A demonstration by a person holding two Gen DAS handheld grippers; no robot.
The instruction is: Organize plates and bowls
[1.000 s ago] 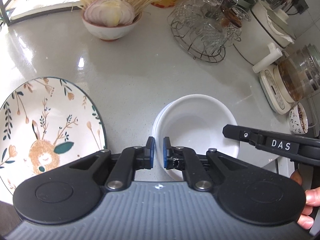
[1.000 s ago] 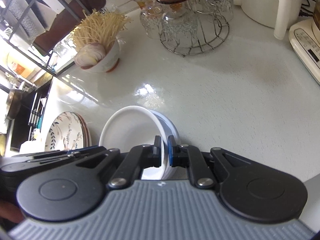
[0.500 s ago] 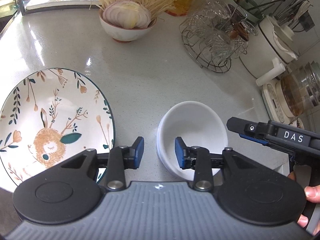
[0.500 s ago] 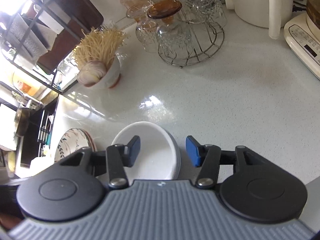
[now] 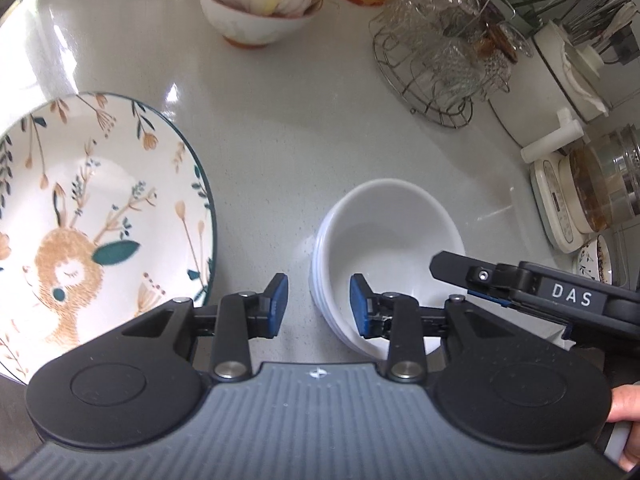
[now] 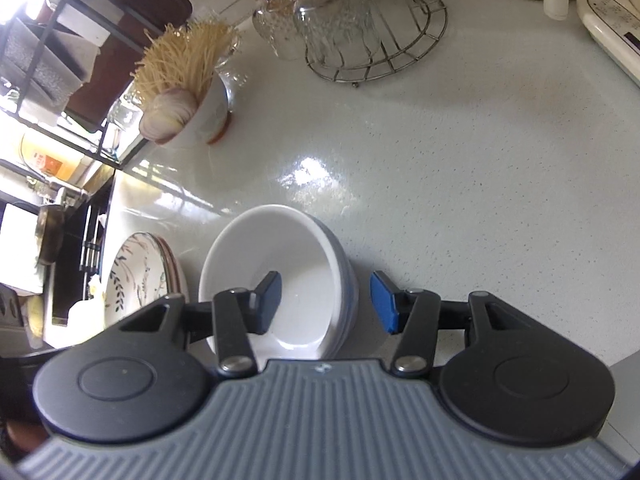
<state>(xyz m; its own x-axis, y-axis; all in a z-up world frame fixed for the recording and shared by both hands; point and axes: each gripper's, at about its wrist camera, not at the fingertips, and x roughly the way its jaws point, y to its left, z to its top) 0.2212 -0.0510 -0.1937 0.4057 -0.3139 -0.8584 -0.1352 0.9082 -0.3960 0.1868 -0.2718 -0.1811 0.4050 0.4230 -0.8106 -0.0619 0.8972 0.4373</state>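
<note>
We hold both tools over the stack of white bowls (image 5: pixel 384 256) on the counter (image 5: pixel 280 128). Our left gripper (image 5: pixel 318 306) has just spread its jaws and straddles the near rim without pinching; our right gripper (image 6: pixel 325 301) has likewise just opened, one pad inside the bowl, one outside. The floral plate (image 5: pixel 100 216) lies left of the left tool. We judge that lifting away carelessly could snag a rim and tip the stack. "DAS" is printed on the right tool's arm.
</note>
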